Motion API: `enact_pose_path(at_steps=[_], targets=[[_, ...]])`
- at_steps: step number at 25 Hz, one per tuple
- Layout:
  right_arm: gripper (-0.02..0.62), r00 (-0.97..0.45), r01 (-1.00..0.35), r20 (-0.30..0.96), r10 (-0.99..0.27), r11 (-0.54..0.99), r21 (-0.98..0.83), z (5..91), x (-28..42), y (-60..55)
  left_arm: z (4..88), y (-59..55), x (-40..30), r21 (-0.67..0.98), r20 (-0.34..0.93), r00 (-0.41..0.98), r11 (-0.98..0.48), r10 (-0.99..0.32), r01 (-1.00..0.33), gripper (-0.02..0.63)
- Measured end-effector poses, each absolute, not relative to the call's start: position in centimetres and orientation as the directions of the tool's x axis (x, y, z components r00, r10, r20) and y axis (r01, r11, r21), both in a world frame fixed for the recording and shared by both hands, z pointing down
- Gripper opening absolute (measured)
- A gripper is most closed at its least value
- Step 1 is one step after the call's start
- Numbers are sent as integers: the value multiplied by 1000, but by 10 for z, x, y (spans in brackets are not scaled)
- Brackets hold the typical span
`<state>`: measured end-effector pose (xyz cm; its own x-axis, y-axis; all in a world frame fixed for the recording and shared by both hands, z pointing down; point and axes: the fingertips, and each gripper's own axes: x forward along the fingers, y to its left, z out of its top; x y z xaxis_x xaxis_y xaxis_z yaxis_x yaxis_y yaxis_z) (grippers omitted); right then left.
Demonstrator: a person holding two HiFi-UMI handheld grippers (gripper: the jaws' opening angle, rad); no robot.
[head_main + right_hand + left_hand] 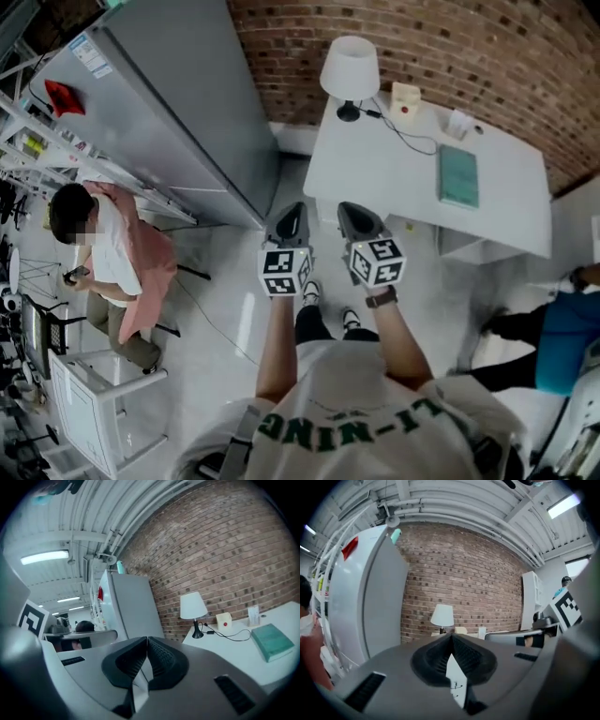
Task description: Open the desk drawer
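Note:
A white desk (375,169) stands against the brick wall at the upper right of the head view; I cannot make out a drawer front from here. My left gripper (292,214) and right gripper (353,214) hang side by side in front of the desk's near left corner and touch nothing. Both are shut with nothing between their jaws. In the left gripper view the left gripper (451,637) points at the brick wall and the lamp (442,615). The right gripper (146,640) looks along the desk top (234,660).
On the desk are a white lamp (350,67), a small box with a red dot (405,99), a black cable and a teal book (458,175). A grey fridge (178,112) stands left of the desk. One person sits at the left (103,253); another person (562,337) is at the right edge.

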<state>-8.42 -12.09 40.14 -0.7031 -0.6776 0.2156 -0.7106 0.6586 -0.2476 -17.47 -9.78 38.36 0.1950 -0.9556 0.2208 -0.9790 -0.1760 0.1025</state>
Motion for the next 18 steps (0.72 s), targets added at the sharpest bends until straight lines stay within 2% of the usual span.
enact_pose_path(at_steps=[9,18], targets=[[5,-574,-818,324,-752,504,-279,457,-11,-159,460,-149,-107,252,319,313,-238,-894,-938,0],[5,-553,-833,413,-724,469,-293,519,19,-171,559,-164,-78,313,455,370,-243,-810,-918,2]])
